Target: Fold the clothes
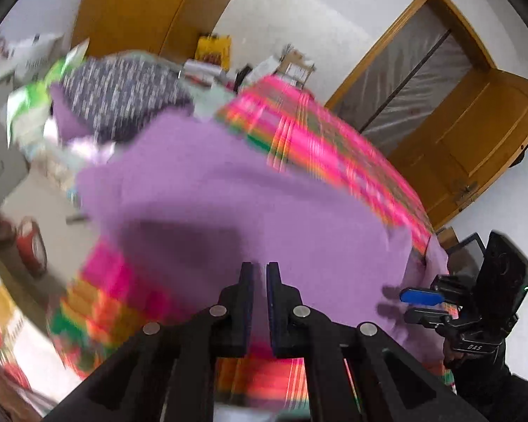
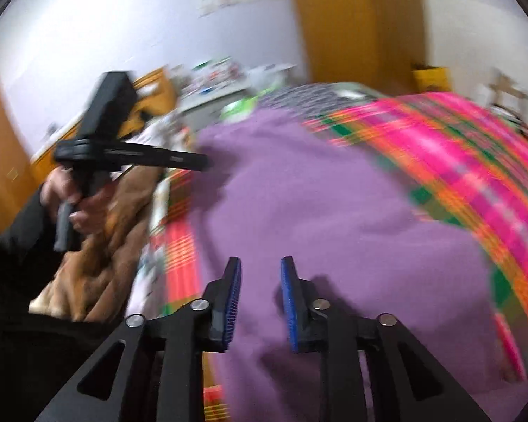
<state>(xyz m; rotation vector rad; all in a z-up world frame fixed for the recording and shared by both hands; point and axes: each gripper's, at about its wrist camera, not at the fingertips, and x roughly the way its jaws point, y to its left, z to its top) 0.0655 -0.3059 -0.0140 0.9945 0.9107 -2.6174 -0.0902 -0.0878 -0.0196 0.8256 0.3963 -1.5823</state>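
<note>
Left wrist view is showing a purple garment [image 1: 250, 190], soft matte fleece-like cloth, lying spread over a plaid blanket [image 1: 320, 140] w/ hot pink, orange & green stripes; motion blur is smearing the weave. Behind it a dark blue-and-white knit piece [image 1: 123, 95] is sitting heaped at the far end of the bed, next to something green & white [image 1: 35, 102], too blurred to name. An orange-brown wooden door [image 1: 482, 133] is standing open on the right, plastic sheeting in the frame beside it.

Left gripper [image 1: 259, 270] is hanging over the purple cloth, black rigid fingers w/ only a thin slit between the pads. Cloth is showing through the slit, but whether it's pinched I can't tell; in the right wrist view its tips [image 2: 197, 161] are meeting the garment's far left edge, too blurred to confirm a grip.

Right gripper [image 2: 260, 267] is standing partly open, blue ribbed pads [image 2: 288, 302] apart, nothing between them, purple fabric lying beneath. In the left wrist view it's sitting at the garment's right corner, jaws parted there too.

A hand [image 2: 77, 204] is squeezing the left tool's handle, dark sleeve behind it. A tan-brown crumpled garment [image 2: 102, 256] is lying just left of the blanket's edge.
</note>
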